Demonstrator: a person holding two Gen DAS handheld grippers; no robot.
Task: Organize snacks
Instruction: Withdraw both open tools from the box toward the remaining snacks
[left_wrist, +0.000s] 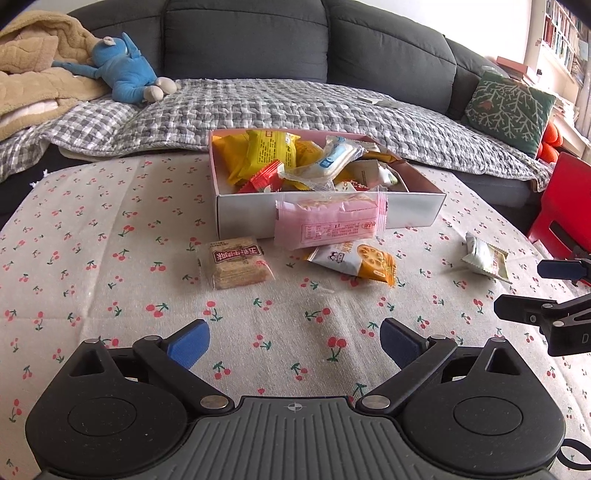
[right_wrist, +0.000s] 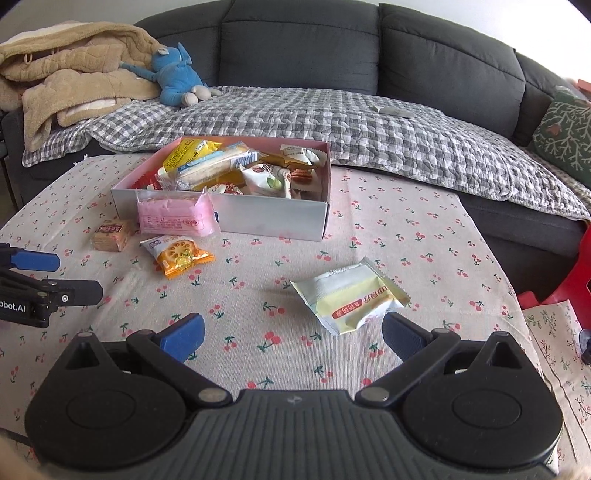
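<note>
Pink-lined snack box (left_wrist: 413, 216) heaped full toward surface's far edge, four packets loose before it, pale packet (right_wrist: 351, 295) nearest right tongs (right_wrist: 291, 334), both left tongs (left_wrist: 294, 341) and right spread wide, empty, poised to collect.

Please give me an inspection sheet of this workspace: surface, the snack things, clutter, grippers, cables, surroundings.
Surface: cherry-print tablecloth, mostly flat.
Job's things: open box heaped with wrapped snacks. Pink packet leans against the box's front wall. Brown biscuit pack, orange packet and pale green packet lie loose on the cloth.
Clutter: nothing seen on the table besides snacks.
Grippers: left gripper open, empty, aimed at the box; right gripper open, empty, just short of the pale green packet.
Cables: nothing seen.
Surroundings: grey sofa with checked quilt, blue plush toy, beige blanket, green cushion; red stool on the right.
</note>
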